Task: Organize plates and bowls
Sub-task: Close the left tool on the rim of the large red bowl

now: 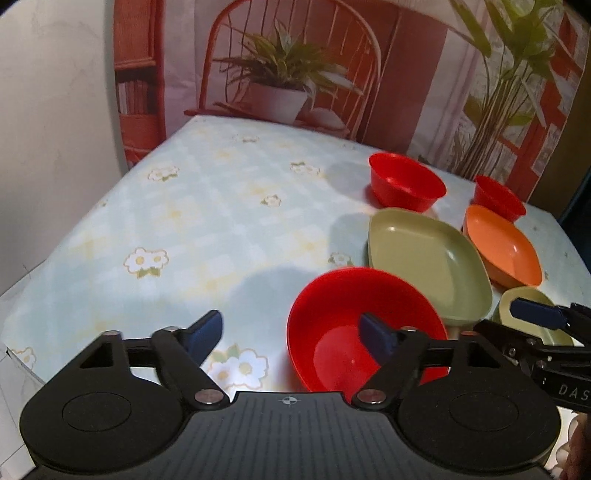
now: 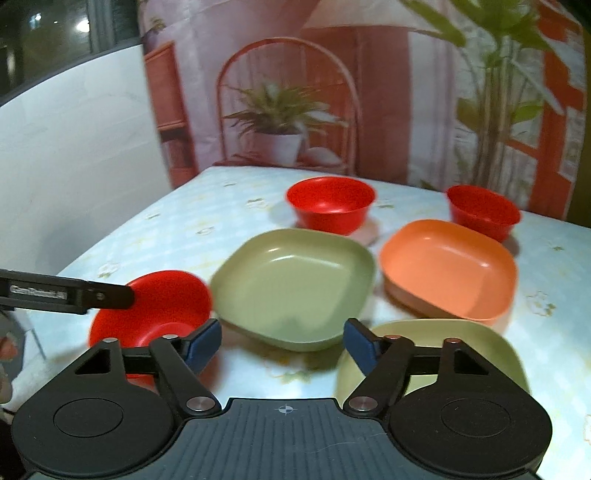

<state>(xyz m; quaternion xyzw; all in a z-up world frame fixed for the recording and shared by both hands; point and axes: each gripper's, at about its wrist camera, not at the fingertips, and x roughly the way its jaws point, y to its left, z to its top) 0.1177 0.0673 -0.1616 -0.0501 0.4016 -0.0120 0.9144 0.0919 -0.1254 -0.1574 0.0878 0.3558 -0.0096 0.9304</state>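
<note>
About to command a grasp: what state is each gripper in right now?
Left gripper: open, holding nothing; one finger over the near red plastic bowl.
Right gripper: open, holding nothing; one finger over the pale green square plate.

Table [image 1: 207, 206] covered with a pale blue checked cloth bearing white flower prints. Behind it hangs a printed backdrop [image 2: 388, 92] showing a red wire chair, potted plants and red shelving. White wall [image 1: 48, 92] at left; dark window [image 2: 55, 29] above it with light spots.

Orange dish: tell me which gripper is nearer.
Right. The right gripper sits over the pale green dish beside the orange dish; the left gripper is at the near red bowl, farther off.
</note>
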